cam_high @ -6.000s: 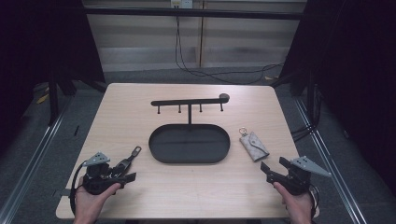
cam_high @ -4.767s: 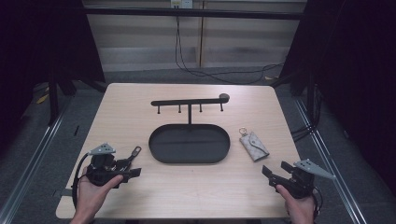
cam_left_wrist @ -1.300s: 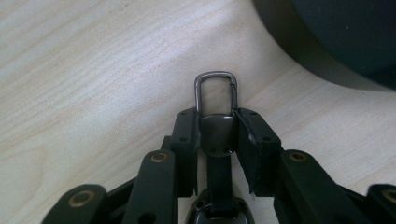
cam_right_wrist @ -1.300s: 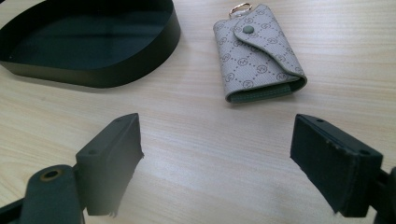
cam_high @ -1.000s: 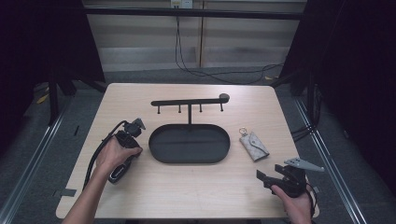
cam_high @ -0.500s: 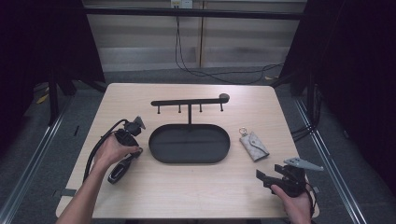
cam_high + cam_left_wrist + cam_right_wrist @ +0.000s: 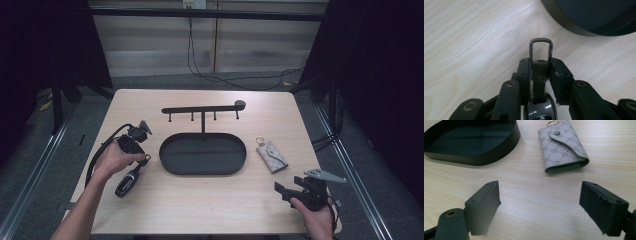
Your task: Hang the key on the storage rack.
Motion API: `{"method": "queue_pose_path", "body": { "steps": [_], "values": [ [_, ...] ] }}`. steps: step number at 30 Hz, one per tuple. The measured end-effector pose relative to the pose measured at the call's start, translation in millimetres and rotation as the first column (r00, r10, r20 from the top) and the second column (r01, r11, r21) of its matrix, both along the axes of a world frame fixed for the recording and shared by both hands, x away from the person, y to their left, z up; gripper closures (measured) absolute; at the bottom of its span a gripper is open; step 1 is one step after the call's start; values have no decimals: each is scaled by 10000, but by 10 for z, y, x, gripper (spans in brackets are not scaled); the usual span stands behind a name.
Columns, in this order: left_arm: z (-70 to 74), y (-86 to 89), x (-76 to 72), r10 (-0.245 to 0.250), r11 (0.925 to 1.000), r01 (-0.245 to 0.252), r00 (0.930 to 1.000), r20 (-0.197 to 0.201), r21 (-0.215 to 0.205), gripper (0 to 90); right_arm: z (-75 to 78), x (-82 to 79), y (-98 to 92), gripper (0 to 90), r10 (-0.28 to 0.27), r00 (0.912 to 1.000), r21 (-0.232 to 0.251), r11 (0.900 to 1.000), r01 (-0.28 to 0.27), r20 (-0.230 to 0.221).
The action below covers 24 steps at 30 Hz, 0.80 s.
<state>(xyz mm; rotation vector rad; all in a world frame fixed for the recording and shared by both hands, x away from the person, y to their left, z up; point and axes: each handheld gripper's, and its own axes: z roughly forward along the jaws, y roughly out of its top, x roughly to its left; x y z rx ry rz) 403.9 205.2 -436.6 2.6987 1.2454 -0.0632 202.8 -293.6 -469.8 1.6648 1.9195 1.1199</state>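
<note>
Since earlier, left hand-held gripper (image 7: 540,71) has reached and clamped the car key (image 7: 128,181); right hand-held gripper (image 7: 539,205) gapes; narrow grip risks slipping.

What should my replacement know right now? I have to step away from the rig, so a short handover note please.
Left tongs: shut on the car key fob at its top end, just below the metal loop. The fob lies on the table, left of the oval black tray.
Right tongs: open, holding nothing, aimed at the grey patterned key pouch, which lies flat on the table, right of the tray.
Hook stand above the tray: nothing hangs on it.
Done: fob gripped.
Left, probably: lift the fob and hang or place it; the pouch is untouched.
</note>
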Motion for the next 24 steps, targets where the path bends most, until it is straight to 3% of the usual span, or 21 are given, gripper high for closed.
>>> {"method": "queue_pose_path", "body": {
  "steps": [6,14,20,24],
  "values": [
    [178,25,-39,-81,9999,84,9996,280,-113,707,2,-8,-5,163,-2,10000,-12,10000,2,0],
    [383,75,-79,-95,9996,103,9995,316,-245,707,0,-5,-3,163,-33,10000,11,10000,33,-34],
    [530,87,-128,-7,9996,28,9969,785,-271,707,-1,-5,-3,163,-42,10000,-3,10000,42,-49],
    [616,88,-127,-69,9996,94,9960,893,-283,707,-2,-4,-2,163,-26,10000,3,10000,26,-59]
  ]
}}
